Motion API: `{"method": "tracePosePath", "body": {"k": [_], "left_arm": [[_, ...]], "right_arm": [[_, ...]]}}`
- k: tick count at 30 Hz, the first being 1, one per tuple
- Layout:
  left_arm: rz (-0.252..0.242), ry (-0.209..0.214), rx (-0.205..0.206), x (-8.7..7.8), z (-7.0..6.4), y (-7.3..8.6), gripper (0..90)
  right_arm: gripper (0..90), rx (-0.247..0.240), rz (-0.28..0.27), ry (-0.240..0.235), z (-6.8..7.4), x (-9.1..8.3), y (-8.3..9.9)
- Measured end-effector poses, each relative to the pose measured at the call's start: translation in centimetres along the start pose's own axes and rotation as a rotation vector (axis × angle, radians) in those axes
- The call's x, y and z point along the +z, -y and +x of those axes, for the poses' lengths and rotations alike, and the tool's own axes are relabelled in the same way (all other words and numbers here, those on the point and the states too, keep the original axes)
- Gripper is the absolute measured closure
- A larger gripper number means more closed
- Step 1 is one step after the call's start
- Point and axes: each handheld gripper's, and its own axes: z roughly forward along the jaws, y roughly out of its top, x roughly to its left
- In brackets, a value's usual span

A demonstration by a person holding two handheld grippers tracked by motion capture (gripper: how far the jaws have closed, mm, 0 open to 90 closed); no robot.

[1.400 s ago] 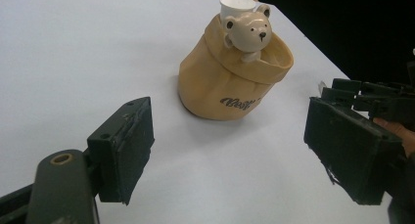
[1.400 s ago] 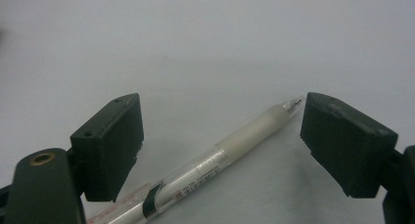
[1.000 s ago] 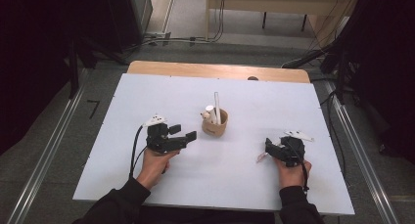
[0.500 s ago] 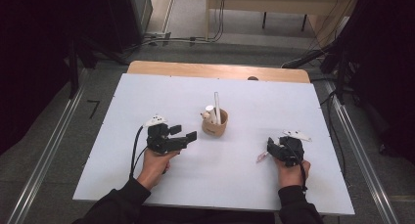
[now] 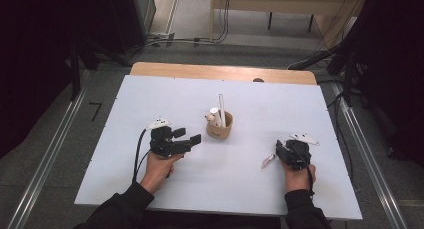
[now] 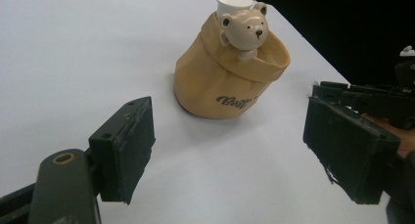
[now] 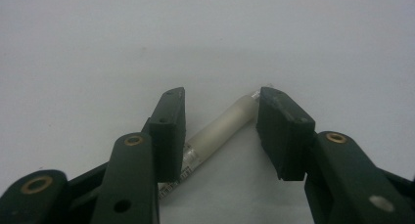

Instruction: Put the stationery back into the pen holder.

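Note:
A tan bag-shaped pen holder (image 5: 220,126) with a small bear figure stands mid-table, with a white pen upright in it. In the left gripper view the holder (image 6: 230,82) stands just beyond my left gripper (image 6: 229,117), whose jaws are wide open with nothing between them. From above, the left gripper (image 5: 189,136) points at the holder from its left. My right gripper (image 7: 222,95) is open and straddles a whitish pen (image 7: 220,125) that lies slantwise on the table. In the high view this pen (image 5: 268,161) sticks out to the left of the right gripper (image 5: 280,154).
The white table top (image 5: 150,99) stretches wide around the holder, with a wooden strip (image 5: 200,70) along its far edge. Dark furniture and cables stand on the floor beyond. A cable (image 5: 137,156) trails from the left gripper.
The right gripper has shifted very slightly over the pen. The left gripper and the holder have stayed where they were.

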Motion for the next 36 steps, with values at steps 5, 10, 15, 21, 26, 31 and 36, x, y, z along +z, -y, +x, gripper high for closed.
{"method": "tracePosePath", "body": {"k": [5,10,15,21,26,31,36], "left_arm": [[-0.001,0.002,-0.003,0.02,0.04,0.00,20.0],[0.001,0.003,-0.003,0.04,0.07,0.00,20.0],[0.002,0.001,-0.004,0.01,0.09,-0.01,20.1],[0.002,0.004,-0.004,0.06,0.09,0.02,20.2],[0.003,0.004,-0.007,0.03,0.12,0.00,20.2],[0.004,0.005,-0.011,0.00,0.15,0.00,20.5],[-0.001,0.008,-0.015,-0.04,0.19,-0.02,20.5]], "right_arm": [[58.3,-0.001,-0.002,-0.004,0.02,-0.03,0.00],[63.4,-0.004,-0.005,-0.008,0.03,-0.05,0.00],[67.9,-0.007,-0.006,-0.007,0.00,-0.05,-0.02],[73.0,-0.017,-0.008,-0.008,-0.14,-0.03,-0.06],[77.0,-0.029,-0.008,-0.012,-0.29,-0.03,-0.11],[77.1,-0.055,-0.006,-0.023,-0.49,-0.03,-0.18],[77.3,-0.067,0.007,-0.032,-0.58,-0.08,-0.36]]}}
